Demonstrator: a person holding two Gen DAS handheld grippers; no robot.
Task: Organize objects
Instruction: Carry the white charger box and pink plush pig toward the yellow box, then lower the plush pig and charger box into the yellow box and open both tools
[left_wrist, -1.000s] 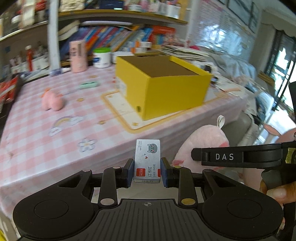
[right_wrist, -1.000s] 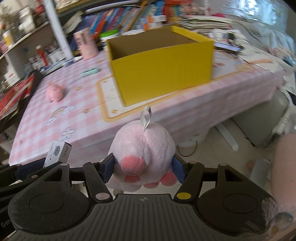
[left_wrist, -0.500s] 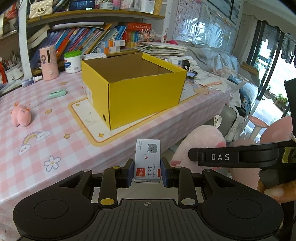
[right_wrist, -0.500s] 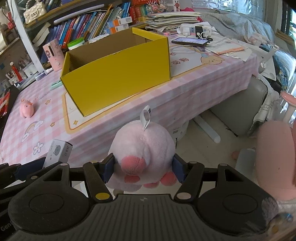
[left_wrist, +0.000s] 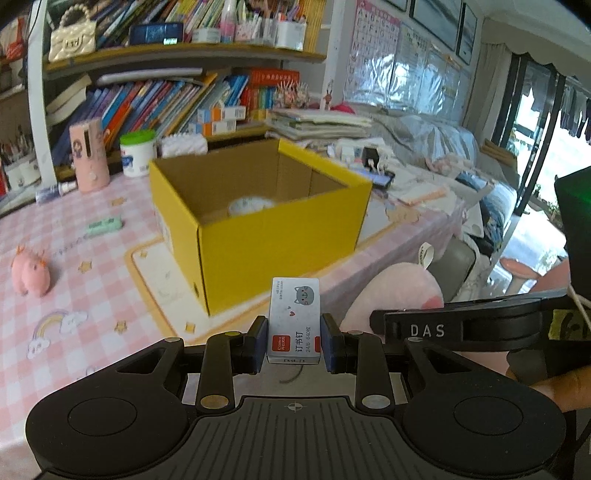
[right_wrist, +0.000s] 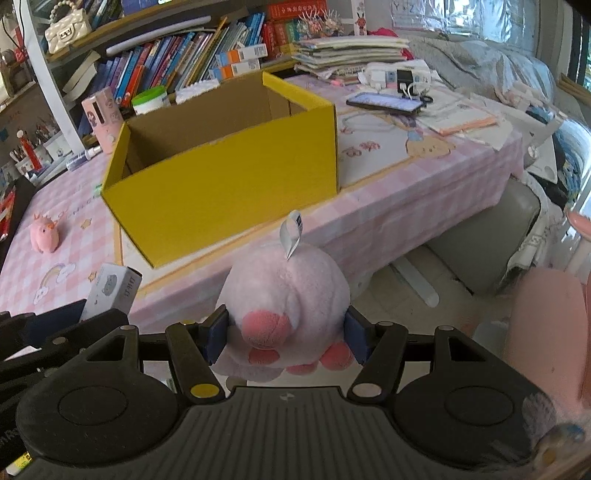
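Observation:
My left gripper (left_wrist: 294, 341) is shut on a small white staple box (left_wrist: 294, 317) with a grey cat print, held upright in the air before the table edge. My right gripper (right_wrist: 286, 338) is shut on a round pink plush toy (right_wrist: 291, 291) with a white tag, beside the left gripper. The plush also shows in the left wrist view (left_wrist: 395, 291), and the staple box in the right wrist view (right_wrist: 112, 290). An open yellow cardboard box (left_wrist: 266, 236) stands on the pink checked table ahead, also in the right wrist view (right_wrist: 229, 173), with a pale round thing (left_wrist: 249, 205) inside.
A small pink plush pig (left_wrist: 31, 271) and a green stapler (left_wrist: 103, 225) lie on the table's left part. A pink cup (left_wrist: 90, 158) and white jar (left_wrist: 138, 153) stand at the back by bookshelves. A phone (right_wrist: 384, 101) and papers lie right. A grey seat (right_wrist: 480, 243) stands beside the table.
Both grippers have risen and come closer to the yellow box, still holding the staple box and the plush. The box's inside now shows in the left wrist view.

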